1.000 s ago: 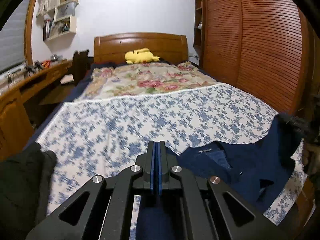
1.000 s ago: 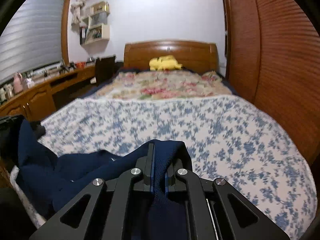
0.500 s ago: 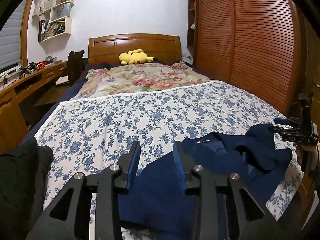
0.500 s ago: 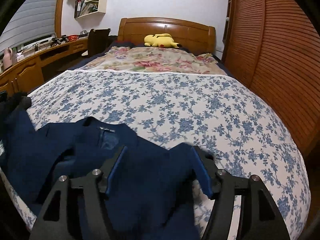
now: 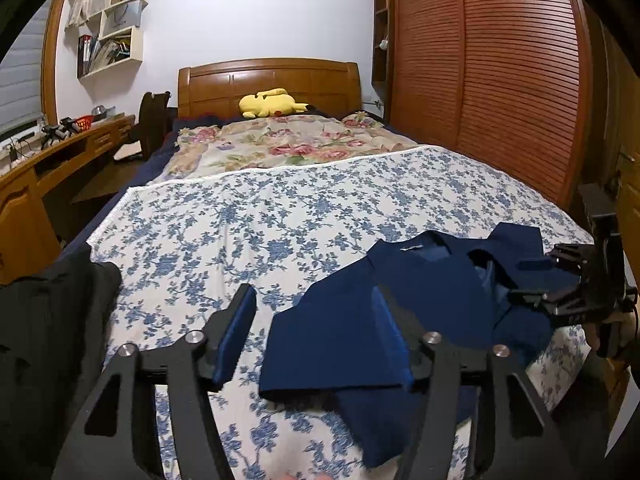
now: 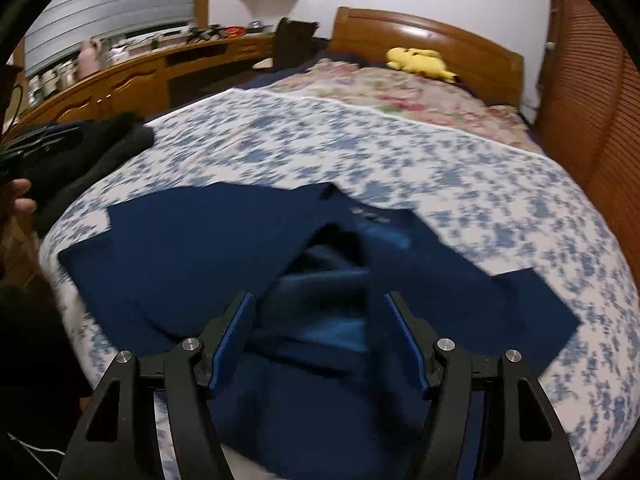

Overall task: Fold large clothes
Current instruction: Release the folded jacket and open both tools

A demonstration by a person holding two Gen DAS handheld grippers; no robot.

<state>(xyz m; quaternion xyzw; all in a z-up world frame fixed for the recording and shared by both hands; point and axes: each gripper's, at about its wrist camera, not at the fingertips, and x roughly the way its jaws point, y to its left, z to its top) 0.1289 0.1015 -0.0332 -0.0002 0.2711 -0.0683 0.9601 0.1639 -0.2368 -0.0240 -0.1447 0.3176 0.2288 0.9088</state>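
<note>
Left wrist view: my left gripper (image 5: 316, 334) fingers have just spread wide, the navy jacket (image 5: 400, 304) lying loose at lower right on the bed (image 5: 248, 216). My right gripper (image 6: 320, 340) gapes too; blurred, seemingly rumpled lining could fold crookedly.

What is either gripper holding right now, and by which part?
Nothing. The left gripper and right gripper have just been opening; the navy garment lies loose on the bed, not pinched.

Dim indoor light, right-view motion blur
</note>
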